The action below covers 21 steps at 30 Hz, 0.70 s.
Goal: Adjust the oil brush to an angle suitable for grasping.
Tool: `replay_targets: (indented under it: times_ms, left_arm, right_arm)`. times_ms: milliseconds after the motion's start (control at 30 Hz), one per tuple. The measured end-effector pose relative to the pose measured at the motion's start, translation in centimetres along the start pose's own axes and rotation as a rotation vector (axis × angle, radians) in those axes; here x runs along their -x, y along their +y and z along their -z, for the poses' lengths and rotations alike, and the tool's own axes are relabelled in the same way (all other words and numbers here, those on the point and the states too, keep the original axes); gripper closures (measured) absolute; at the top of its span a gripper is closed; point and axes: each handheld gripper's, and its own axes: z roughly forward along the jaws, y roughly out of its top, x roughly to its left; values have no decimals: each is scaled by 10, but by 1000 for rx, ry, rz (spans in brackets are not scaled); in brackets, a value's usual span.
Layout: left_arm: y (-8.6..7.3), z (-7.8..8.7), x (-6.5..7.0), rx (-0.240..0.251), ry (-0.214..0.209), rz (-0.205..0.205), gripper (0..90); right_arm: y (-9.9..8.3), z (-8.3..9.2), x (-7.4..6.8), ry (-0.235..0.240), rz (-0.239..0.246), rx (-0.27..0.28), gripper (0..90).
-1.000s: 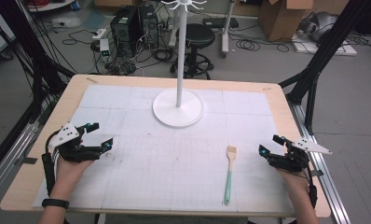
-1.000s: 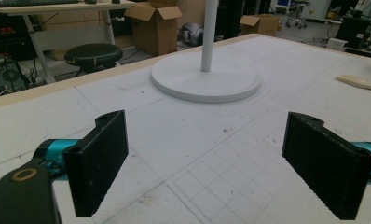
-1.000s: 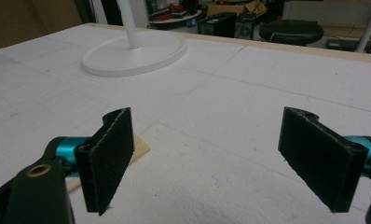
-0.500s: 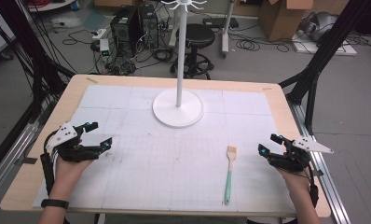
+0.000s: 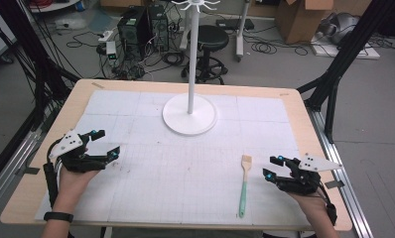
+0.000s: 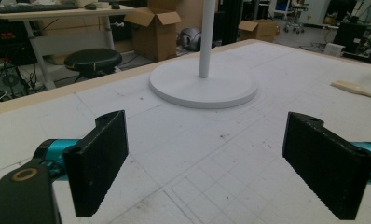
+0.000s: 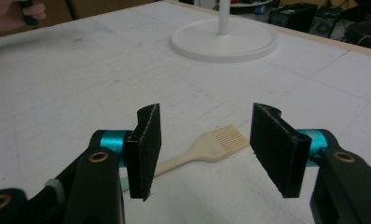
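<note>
A basting brush (image 5: 244,183) with a cream head and pale green handle lies on the white mat, right of centre near the front edge. In the right gripper view the brush (image 7: 207,148) lies on the mat just beyond and between the jaws. My right gripper (image 5: 273,167) hovers open just right of the brush, touching nothing. My left gripper (image 5: 105,142) rests open at the left side of the mat, far from the brush. In the left gripper view the left gripper (image 6: 207,163) is wide open over bare mat, and the brush head (image 6: 358,88) peeks in at the right edge.
A white stand with a round base (image 5: 190,114) and a tall pole (image 5: 190,54) sits at the back centre of the gridded white mat (image 5: 175,168). The wooden table edge (image 5: 71,96) frames the mat. A stool, boxes and cables lie on the floor beyond.
The right gripper has edged slightly left toward the brush. The left gripper has stayed about where it was. The brush has not moved.
</note>
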Motion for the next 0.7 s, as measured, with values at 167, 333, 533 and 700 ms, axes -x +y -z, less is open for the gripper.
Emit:
replay_targets:
  times_ms: [167,333,533,700]
  left_arm:
    - [0,0,0,-1,0,0,151]
    - [0,0,0,-1,-3,0,151]
    - [0,-1,1,-2,-3,2,151]
    - [0,-1,1,-2,-5,-1,152]
  right_arm:
    - [-4,-2,-9,48,16,-39,499]
    - [-13,-7,-20,101,56,-93,616]
    - [-21,-13,-25,152,80,-145,732]
    - [-24,-15,-30,191,90,-179,801]
